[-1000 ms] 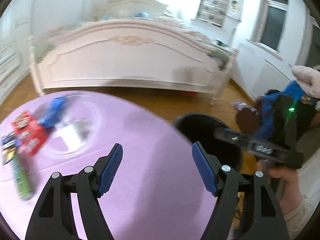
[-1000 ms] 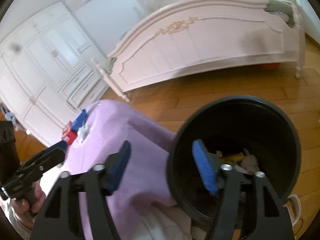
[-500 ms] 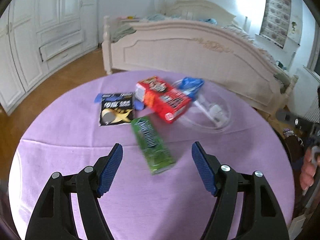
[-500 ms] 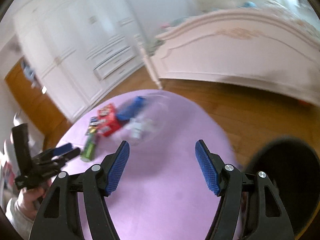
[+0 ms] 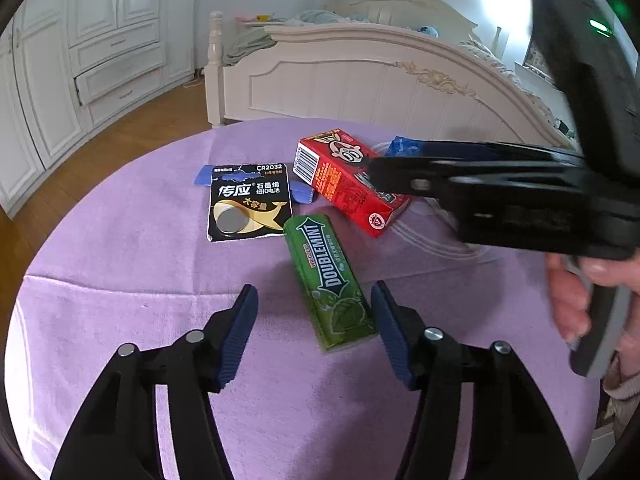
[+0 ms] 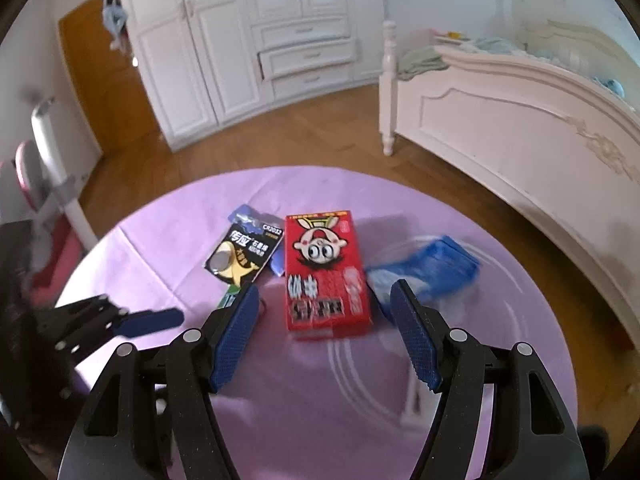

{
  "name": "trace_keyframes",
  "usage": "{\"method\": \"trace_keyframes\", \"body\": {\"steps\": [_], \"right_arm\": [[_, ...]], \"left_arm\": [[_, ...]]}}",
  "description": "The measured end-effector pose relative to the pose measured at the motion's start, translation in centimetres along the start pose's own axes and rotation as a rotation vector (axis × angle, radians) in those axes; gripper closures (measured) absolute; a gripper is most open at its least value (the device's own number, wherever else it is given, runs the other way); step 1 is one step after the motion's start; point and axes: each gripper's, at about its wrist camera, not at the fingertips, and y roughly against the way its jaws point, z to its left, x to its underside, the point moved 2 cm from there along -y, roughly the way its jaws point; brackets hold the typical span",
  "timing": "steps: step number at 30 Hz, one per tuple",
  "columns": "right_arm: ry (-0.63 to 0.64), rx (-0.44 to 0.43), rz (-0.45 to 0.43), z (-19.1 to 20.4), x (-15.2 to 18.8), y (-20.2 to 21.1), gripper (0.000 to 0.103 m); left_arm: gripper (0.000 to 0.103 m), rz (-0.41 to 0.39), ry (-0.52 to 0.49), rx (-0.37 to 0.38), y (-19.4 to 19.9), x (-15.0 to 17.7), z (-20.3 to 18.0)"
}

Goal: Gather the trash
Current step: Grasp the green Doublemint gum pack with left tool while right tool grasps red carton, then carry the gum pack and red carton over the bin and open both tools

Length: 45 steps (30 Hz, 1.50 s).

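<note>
On the round purple-clothed table [image 5: 120, 240] lie a green Doublemint gum pack [image 5: 328, 276], a red cartoon carton [image 5: 344, 180], a black coin-battery card [image 5: 248, 204] and a blue wrapper [image 5: 404, 146]. My left gripper [image 5: 314, 292] hangs low over the gum pack. Its jaws are closing with the pack's near end between them, close to the right finger; the pads do not press on it. My right gripper [image 6: 324, 292] is open above the red carton [image 6: 324, 268], which shows between its fingers. The blue wrapper [image 6: 432, 268] lies just right of it, and the battery card [image 6: 240, 256] to the left.
A clear plastic bag [image 5: 440, 236] lies under the blue wrapper. A cream bed [image 6: 520, 120] stands behind the table on the right and white wardrobes [image 6: 240, 40] along the back wall. A pink chair [image 6: 44, 184] stands at the left on wooden floor.
Both grippers swung from the black bin by the table to over the trash on the table. The left jaws narrowed around the gum pack. The right gripper came in over the red carton.
</note>
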Motion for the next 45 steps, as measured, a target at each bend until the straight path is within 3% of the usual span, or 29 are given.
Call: {"method": "trace_keyframes", "body": {"steps": [6, 7, 8, 10, 18, 21, 28, 35, 45], "right_arm": [[0.032, 0.040, 0.066, 0.3, -1.1, -3.3, 0.036], [0.032, 0.041, 0.069, 0.3, -1.1, -3.5, 0.047], [0.031, 0.032, 0.078, 0.4, -1.0, -3.7, 0.052], [0.015, 0.018, 0.065, 0.4, -0.7, -3.4, 0.052], [-0.205, -0.092, -0.131, -2.4, 2.6, 4.5, 0.052], [-0.306, -0.088, -0.212, -4.0, 4.9, 8.0, 0.052], [-0.500, -0.038, -0.330, -8.9, 13.1, 15.4, 0.052], [-0.679, 0.049, -0.372, -14.5, 21.7, 20.4, 0.052], [-0.853, 0.155, -0.386, -20.6, 30.0, 22.2, 0.052]], "left_arm": [[0.063, 0.008, 0.004, 0.006, -0.2, 0.2, 0.6], [0.070, 0.008, 0.008, 0.013, -0.2, 0.3, 0.8], [0.071, 0.007, 0.013, 0.019, -0.2, 0.3, 1.0], [0.071, 0.006, 0.029, 0.038, 0.0, 0.4, 1.4], [0.072, -0.042, 0.033, 0.101, 2.7, 0.9, 1.0], [0.072, -0.062, 0.022, 0.124, 3.6, 0.5, 0.0], [0.073, -0.078, -0.076, 0.209, 4.4, -0.1, -6.4], [0.073, -0.049, -0.175, 0.311, 3.0, -0.4, -14.7], [0.073, 0.005, -0.309, 0.464, 0.1, 0.2, -26.4]]}}
